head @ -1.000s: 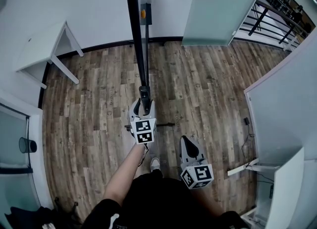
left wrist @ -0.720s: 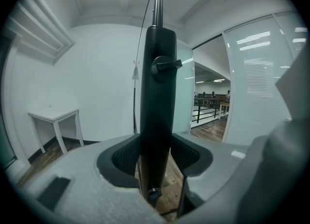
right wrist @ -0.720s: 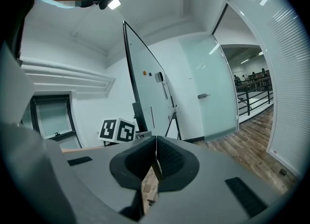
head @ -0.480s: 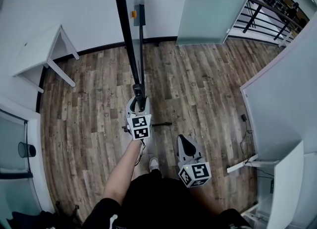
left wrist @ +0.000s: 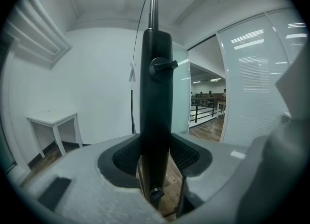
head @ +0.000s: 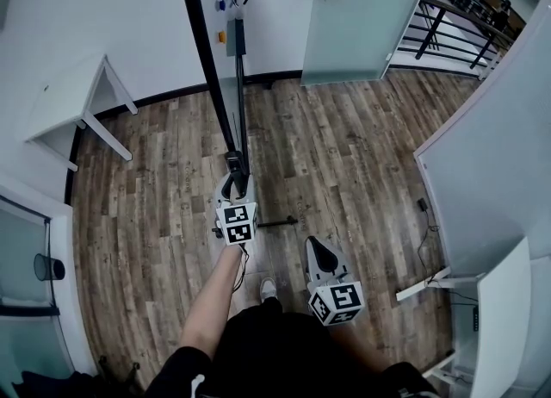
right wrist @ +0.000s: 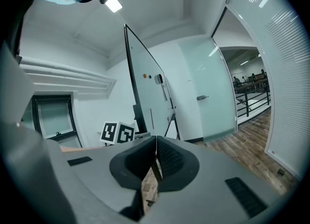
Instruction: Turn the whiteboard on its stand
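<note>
- Leftward since a second ago: the whiteboard [head: 207,60], edge-on to me, has swung in the head view, and the left gripper [head: 234,181] has gone with it.
- Its jaws have just been closing; I see them clamped on the board's black frame, which fills the gap between the pads.
- My right gripper [head: 316,248] hangs free, jaws pressed together, empty.
- I see the board standing on the wood floor [head: 362,155], well apart from the white table [head: 69,95].

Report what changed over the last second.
The whiteboard swung its black edge leftward in the head view. The left tongs went with it, jaws just closing a little with that edge between them. The right tongs stayed low, apart from the board, holding nothing. The table and door are unchanged.
</note>
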Motion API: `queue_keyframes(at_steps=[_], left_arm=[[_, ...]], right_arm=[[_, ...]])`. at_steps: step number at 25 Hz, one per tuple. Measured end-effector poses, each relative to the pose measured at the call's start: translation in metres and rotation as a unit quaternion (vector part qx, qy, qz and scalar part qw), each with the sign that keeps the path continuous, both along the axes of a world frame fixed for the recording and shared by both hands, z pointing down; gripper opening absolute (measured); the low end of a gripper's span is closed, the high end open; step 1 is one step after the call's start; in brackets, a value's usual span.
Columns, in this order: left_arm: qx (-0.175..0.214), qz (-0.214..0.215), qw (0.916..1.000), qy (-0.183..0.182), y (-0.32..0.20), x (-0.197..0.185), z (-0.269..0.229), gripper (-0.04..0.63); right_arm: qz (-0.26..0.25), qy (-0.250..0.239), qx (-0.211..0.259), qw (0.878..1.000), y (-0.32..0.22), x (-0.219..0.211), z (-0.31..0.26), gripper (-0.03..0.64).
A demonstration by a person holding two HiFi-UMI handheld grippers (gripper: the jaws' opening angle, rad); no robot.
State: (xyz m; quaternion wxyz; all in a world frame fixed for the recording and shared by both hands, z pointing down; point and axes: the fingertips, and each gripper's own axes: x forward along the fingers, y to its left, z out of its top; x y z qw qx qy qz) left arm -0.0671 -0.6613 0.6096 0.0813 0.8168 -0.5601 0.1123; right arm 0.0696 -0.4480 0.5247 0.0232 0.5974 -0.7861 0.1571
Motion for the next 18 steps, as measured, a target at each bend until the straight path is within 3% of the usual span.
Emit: queue_keyframes(at_steps=[18], left_arm=[[-0.005,-0.014,0.9999,0.003,0.106,-0.001,0.001,0.196]], right_arm=[[-0.004,0.000,0.005,1.000,0.094,0.022,0.002,0.014]])
